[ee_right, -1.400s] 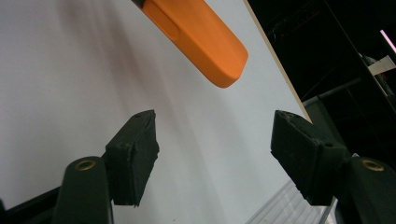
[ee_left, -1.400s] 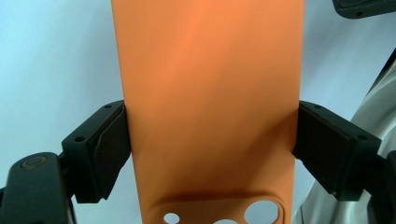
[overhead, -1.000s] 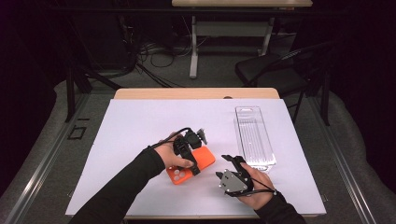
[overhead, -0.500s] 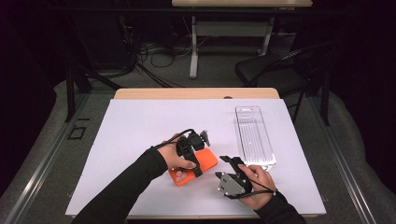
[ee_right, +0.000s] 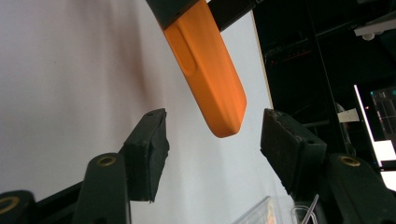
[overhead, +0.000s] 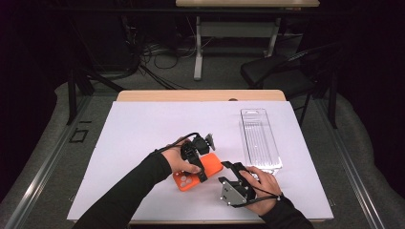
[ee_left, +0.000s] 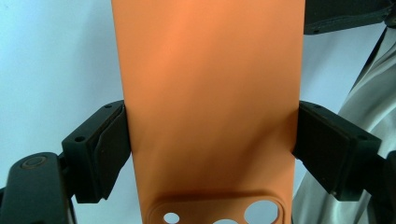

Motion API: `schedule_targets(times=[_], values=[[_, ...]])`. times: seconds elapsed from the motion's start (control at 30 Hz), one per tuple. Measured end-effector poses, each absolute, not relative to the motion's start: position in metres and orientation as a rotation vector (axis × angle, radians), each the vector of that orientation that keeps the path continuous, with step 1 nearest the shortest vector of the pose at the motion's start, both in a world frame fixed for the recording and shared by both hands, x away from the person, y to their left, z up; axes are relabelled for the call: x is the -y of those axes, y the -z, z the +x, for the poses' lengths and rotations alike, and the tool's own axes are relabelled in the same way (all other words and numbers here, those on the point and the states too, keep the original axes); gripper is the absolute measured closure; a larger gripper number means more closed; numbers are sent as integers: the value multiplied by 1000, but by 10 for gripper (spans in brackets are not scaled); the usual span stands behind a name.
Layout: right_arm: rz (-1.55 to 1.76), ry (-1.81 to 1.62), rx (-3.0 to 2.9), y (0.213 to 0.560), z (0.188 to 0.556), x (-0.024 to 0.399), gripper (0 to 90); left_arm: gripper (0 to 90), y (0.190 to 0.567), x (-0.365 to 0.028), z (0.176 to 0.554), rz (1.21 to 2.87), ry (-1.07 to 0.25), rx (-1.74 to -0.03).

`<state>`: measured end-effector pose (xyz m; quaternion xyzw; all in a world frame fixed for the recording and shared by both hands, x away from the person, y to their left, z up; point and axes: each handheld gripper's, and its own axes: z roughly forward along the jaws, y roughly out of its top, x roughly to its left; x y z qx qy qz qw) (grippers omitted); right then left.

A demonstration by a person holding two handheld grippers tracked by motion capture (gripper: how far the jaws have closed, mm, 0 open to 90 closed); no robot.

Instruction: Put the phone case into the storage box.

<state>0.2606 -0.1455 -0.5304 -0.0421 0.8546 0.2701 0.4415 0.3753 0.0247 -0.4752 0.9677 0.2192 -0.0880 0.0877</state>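
Orange phone case (ee_left: 210, 93) clamped across its width by our left gripper (ee_left: 210, 144). Right gripper (ee_right: 212, 135) jaws have been closing, untouched; we should centre them on its end.

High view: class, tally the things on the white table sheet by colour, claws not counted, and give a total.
Orange: 1, the phone case
Clear: 1, the plastic blister tray
Total: 2

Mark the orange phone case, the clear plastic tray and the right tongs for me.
orange phone case (ee_left: 210, 93): left gripper view, flat back above the camera cutout.
clear plastic tray (overhead: 260, 138): high view, ribbed floor at mid-length.
right tongs (ee_right: 212, 140): right gripper view, gap midway between the two jaw tips.
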Motion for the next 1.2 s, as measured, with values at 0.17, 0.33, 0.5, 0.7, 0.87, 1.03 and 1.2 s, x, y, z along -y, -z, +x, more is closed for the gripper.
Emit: schedule_targets(times=[0.17,0.33,0.5,0.7,0.87,1.03,1.2], values=[[-167,-628,-2113,533,259,144,446,154,476,-24,375,2883,274,-653],[-211,-597,-2097,535,260,142,455,154,477,-24,375,2885,280,-649],[-219,-598,-2093,540,258,140,464,154,478,-23,375,2886,287,-652],[-262,-570,-2079,540,258,138,476,154,479,-22,375,2883,299,-644],[-313,-539,-2059,542,257,136,506,154,480,-21,374,2884,318,-641],[-339,-506,-2034,544,257,136,541,154,481,-20,374,2883,324,-643],[-363,-494,-2004,546,256,134,576,154,482,-18,374,2879,338,-647]])
